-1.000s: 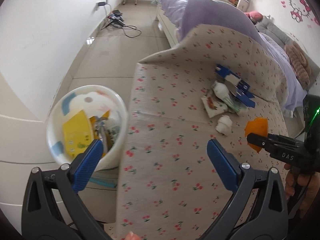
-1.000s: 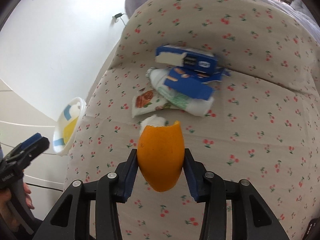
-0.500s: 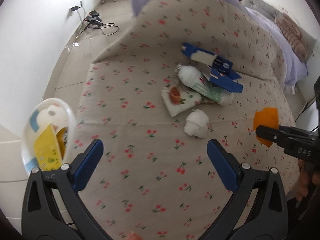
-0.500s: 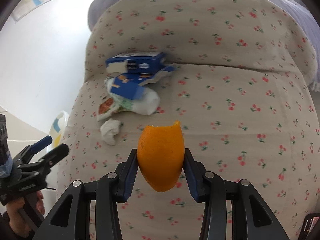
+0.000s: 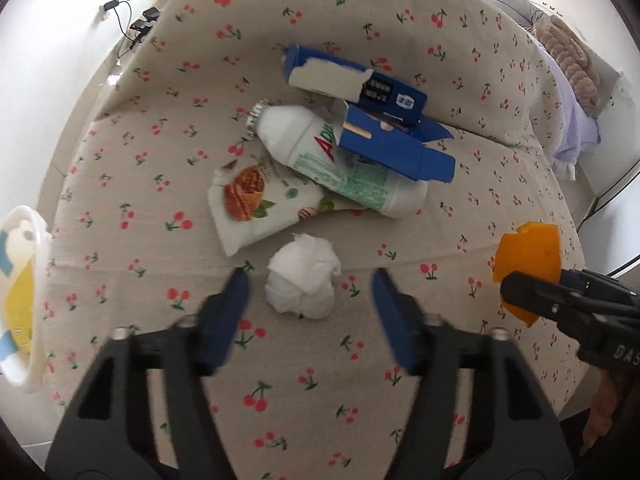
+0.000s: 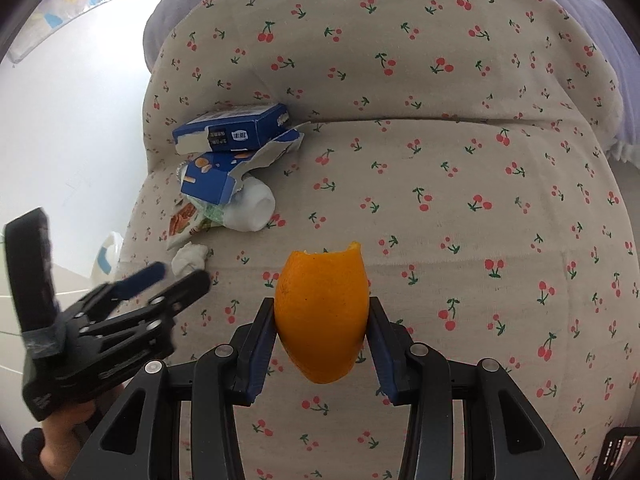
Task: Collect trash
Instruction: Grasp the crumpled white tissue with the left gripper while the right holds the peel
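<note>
Two claws show above a cherry-print cloth [image 5: 160,152]. The left claw [image 5: 308,288] hangs with its blue fingers [image 5: 230,308] spread wide on either side of a crumpled tissue [image 5: 302,280], not touching it. The right claw [image 6: 322,320] is clamped on an orange peel [image 6: 322,316], held off the cloth; in the left view its black side carries the letters "DAS".

Just beyond the tissue lies the trash heap. A snack wrapper [image 5: 256,208] printed with a walnut lies nearest. A white bottle [image 5: 332,160] with green print and red letters "AD" lies on its side, partly over the wrapper. A torn blue box [image 5: 392,148] rests on the bottle, and a second blue box [image 5: 356,80] with small white writing too fine to read lies behind. A white bin [image 5: 22,292] holding something yellow stands at the cloth's left edge.
</note>
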A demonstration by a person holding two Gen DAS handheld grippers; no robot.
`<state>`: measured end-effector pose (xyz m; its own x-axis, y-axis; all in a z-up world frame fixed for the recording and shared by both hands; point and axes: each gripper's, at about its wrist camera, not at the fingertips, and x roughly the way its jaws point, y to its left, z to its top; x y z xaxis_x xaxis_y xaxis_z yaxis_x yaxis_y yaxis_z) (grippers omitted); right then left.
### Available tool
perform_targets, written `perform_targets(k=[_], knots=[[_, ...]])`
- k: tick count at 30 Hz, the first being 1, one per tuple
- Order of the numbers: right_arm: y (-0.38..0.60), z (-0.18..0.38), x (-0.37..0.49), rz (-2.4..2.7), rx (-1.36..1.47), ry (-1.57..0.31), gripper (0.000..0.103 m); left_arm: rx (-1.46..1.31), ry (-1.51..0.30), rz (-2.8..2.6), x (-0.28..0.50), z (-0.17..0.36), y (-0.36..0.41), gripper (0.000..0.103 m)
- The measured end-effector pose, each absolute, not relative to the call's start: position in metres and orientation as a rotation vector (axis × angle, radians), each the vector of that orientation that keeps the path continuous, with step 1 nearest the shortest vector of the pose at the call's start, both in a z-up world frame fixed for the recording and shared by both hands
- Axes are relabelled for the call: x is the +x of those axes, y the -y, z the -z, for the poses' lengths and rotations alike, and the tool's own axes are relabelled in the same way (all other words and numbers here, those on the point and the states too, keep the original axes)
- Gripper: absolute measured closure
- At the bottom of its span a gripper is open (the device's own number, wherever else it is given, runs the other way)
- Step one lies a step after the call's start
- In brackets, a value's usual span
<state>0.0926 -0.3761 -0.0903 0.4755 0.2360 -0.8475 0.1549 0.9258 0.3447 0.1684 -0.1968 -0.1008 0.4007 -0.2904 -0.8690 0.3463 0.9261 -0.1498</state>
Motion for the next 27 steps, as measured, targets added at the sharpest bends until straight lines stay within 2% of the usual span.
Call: perform_targets(k=[1, 3, 6, 27], knots=[[0.378, 0.088, 0.091, -0.053, 0.406, -1.080, 0.058, 0.066, -1.066, 0.400, 0.168, 0.100, 0.197, 0.051], [0.380, 0.086, 0.091, -0.054, 0.407, -1.078, 0.058, 0.070, -1.065, 0.406, 0.170, 0.100, 0.197, 0.068], [0.380, 0.086, 0.093, -0.055, 0.406, -1.076, 0.058, 0.064, -1.066, 0.415, 0.172, 0.100, 0.193, 0.077], [0.350, 0.059, 0.090, -0.096, 0.370, -1.023, 0.058, 0.004, -1.047, 0.475, 0.157, 0.069, 0.150, 0.079]])
